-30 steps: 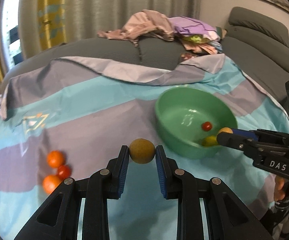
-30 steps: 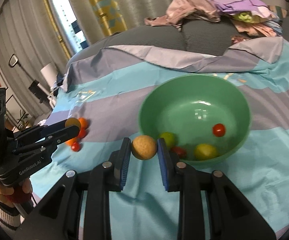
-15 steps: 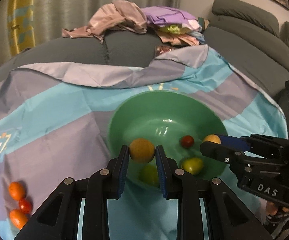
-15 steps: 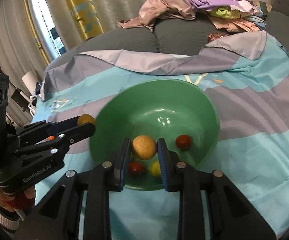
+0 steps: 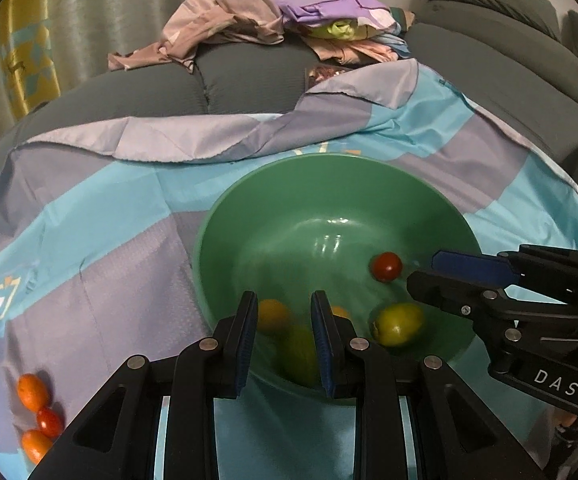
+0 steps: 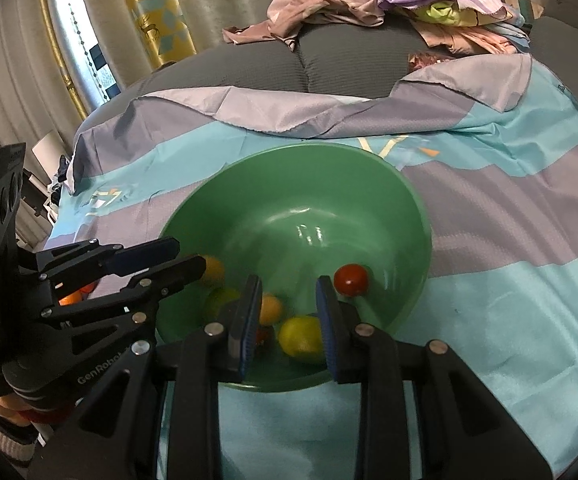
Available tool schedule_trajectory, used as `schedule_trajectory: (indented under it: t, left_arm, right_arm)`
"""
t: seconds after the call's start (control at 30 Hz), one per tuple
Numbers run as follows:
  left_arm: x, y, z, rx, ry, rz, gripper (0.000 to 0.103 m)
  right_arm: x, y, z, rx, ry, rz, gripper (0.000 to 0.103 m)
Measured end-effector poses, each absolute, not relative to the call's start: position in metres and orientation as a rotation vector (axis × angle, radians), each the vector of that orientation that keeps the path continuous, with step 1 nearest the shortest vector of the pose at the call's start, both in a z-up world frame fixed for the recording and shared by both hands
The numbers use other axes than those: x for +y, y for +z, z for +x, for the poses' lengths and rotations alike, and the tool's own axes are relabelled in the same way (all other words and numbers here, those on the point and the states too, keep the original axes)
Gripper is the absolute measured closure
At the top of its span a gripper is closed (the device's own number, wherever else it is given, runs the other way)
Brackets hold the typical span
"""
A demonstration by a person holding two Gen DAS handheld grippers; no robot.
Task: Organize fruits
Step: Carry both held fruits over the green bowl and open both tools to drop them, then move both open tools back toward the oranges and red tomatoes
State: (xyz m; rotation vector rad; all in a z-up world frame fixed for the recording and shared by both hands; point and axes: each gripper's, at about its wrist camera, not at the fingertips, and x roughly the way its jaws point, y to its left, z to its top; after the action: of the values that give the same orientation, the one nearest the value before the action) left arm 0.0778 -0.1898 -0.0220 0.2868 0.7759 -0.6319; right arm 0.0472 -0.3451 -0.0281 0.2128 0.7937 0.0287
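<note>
Both round fruits you carried a moment ago have left your fingers and now lie blurred in the green bowl (image 5: pixel 429 200), no long axis discernible. Your left gripper (image 5: pixel 283 344) and right gripper (image 6: pixel 287 322) hang over its near rim, fingers apart, empty. One cherry tomato (image 5: pixel 387 267) sits beside a yellow-green fruit (image 5: pixel 399 323).
</note>
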Motion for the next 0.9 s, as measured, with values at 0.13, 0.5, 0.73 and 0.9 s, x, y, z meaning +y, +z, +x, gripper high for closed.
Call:
schedule_trajectory:
  t: [0.13,0.5,0.73,0.9]
  left_arm:
    - [-0.186,-0.014,0.07,0.743,-0.613,0.3,0.07]
    - [-0.138,0.017,0.033,0.674,-0.511,0.273,0.043]
    - [-0.089,0.018,0.017,0.715,-0.427,0.205,0.043]
    - [-0.041,0.006,0.011,0.779,-0.355,0.114,0.043]
  right_arm:
    - [-0.344,-0.023,0.04,0.783,0.03,0.222,0.067]
    - [-0.322,0.008,0.001,0.712,0.076,0.243,0.041]
    - [-0.294,0.015,-0.012,0.727,0.141,0.226,0.034]
    - [-0.271,0.013,-0.018,0.75,0.188,0.198,0.034]
